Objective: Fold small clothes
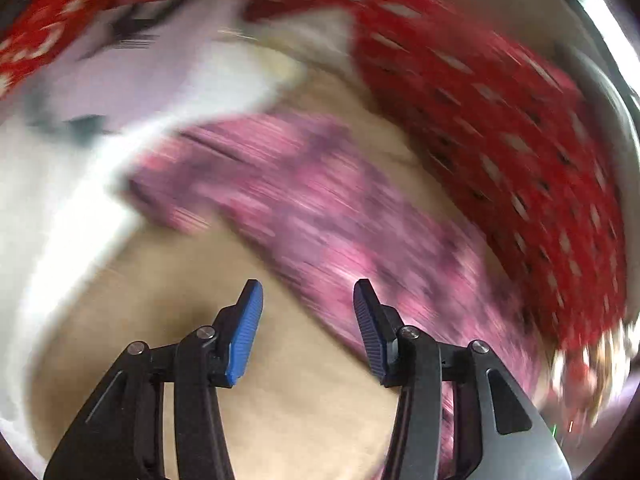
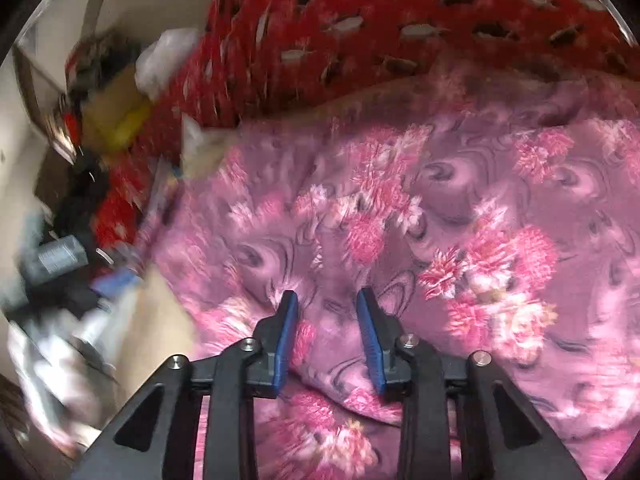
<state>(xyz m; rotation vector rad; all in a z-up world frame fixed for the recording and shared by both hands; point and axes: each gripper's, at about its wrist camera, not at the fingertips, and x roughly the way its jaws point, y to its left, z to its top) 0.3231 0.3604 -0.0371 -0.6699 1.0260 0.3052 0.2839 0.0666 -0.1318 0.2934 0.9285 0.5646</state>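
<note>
Tan surface [image 1: 296, 420] under pink floral garment [image 2: 440, 216]; red patterned cloth [image 2: 400, 20] behind. Left gripper [image 1: 308, 300] spread, empty. Right gripper [image 2: 327, 306] spread over garment.

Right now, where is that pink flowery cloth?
The pink floral cloth fills the right wrist view, spread under the open right gripper, with the red patterned fabric behind it.

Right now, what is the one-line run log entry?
left gripper: open, empty | right gripper: open, over pink floral cloth | fold: not started | left view: blurred
</note>
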